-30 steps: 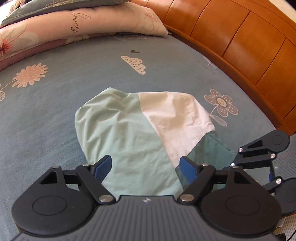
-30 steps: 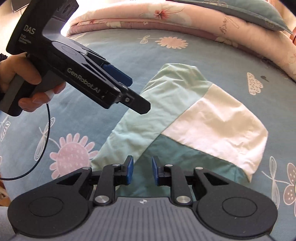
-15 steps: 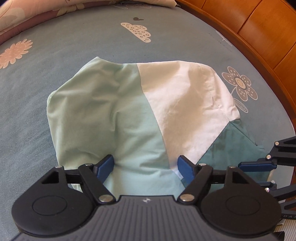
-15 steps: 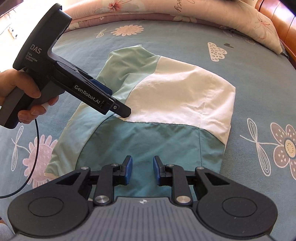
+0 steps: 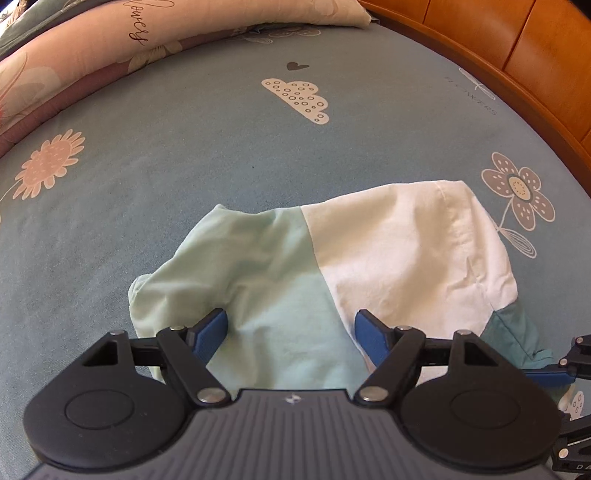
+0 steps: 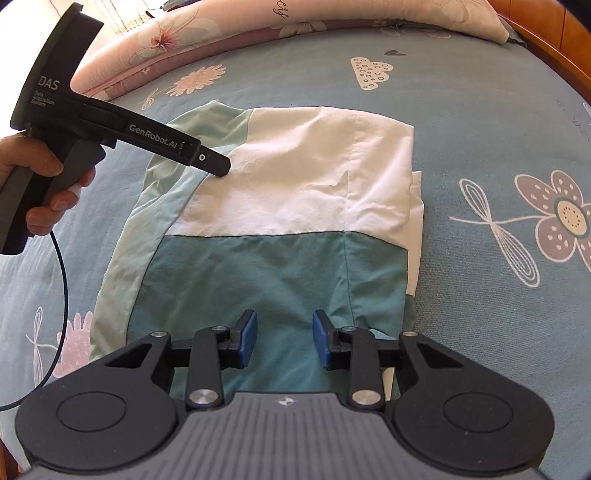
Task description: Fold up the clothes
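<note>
A folded garment with pale mint (image 5: 258,280), white (image 6: 303,177) and teal (image 6: 258,280) panels lies flat on the bed. My left gripper (image 5: 291,325) hovers open over its mint and white part, with cloth lying under the wide-spread blue pads and nothing pinched. From the right wrist view the left gripper (image 6: 218,164) points down at the mint-white seam, held by a hand (image 6: 40,184). My right gripper (image 6: 282,328) hangs over the teal panel near its front edge. Its jaws are opening, with fabric below them but not pressed.
The blue-grey bedsheet (image 5: 221,140) with flower and cloud prints spreads around the garment. Pink floral pillows (image 6: 207,33) lie along the far side. An orange wooden bed frame (image 5: 517,48) curves along the right. A black cable (image 6: 62,280) hangs from the left gripper's handle.
The right gripper's jaws have spread wider and it has rolled level, squaring up over the teal panel. The left gripper has sunk and shifted toward the mint-white seam.
</note>
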`<state>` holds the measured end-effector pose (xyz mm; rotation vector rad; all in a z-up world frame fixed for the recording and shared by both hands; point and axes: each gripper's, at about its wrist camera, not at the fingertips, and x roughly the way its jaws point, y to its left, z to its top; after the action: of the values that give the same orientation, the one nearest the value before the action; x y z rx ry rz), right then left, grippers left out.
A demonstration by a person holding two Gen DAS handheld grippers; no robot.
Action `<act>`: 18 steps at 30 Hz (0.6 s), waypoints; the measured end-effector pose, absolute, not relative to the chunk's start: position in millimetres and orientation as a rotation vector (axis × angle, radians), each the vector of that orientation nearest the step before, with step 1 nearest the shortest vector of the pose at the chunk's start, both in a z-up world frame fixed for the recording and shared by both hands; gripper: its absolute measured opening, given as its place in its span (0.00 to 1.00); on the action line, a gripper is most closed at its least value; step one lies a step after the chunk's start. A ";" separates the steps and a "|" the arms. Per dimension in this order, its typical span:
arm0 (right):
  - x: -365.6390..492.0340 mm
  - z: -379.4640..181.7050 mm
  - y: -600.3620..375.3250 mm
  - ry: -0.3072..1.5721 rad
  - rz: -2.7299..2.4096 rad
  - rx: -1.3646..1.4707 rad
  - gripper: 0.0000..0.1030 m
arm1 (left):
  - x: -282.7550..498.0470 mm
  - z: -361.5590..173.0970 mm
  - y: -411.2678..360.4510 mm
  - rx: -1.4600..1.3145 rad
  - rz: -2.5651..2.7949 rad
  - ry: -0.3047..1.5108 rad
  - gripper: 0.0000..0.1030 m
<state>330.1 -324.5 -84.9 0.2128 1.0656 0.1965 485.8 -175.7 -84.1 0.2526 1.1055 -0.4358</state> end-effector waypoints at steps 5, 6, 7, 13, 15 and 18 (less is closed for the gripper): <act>327.3 -87.8 -327.0 1.061 0.192 0.241 0.37 | 481.7 -86.1 -181.0 0.243 -0.409 1.105 0.77; 326.7 -84.5 -327.3 1.057 0.193 0.242 0.37 | 477.8 -81.0 -181.9 0.244 -0.403 1.101 0.77; 325.8 -80.8 -327.8 1.051 0.195 0.242 0.37 | 472.2 -74.6 -182.8 0.240 -0.400 1.096 0.77; 309.9 -57.0 -336.1 1.006 0.238 0.236 0.42 | 391.5 -29.2 -192.7 0.124 -0.398 1.044 0.77; 305.6 -61.1 -339.5 1.025 0.252 0.237 0.42 | 365.0 -29.7 -203.6 0.078 -0.409 1.072 0.77; 303.4 -74.5 -343.7 1.067 0.266 0.251 0.41 | 344.6 -51.0 -214.2 0.027 -0.423 1.162 0.77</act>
<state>303.4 -343.7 -74.5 0.2511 1.0668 0.2664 344.6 -214.2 -51.0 0.0266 1.1621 -0.4229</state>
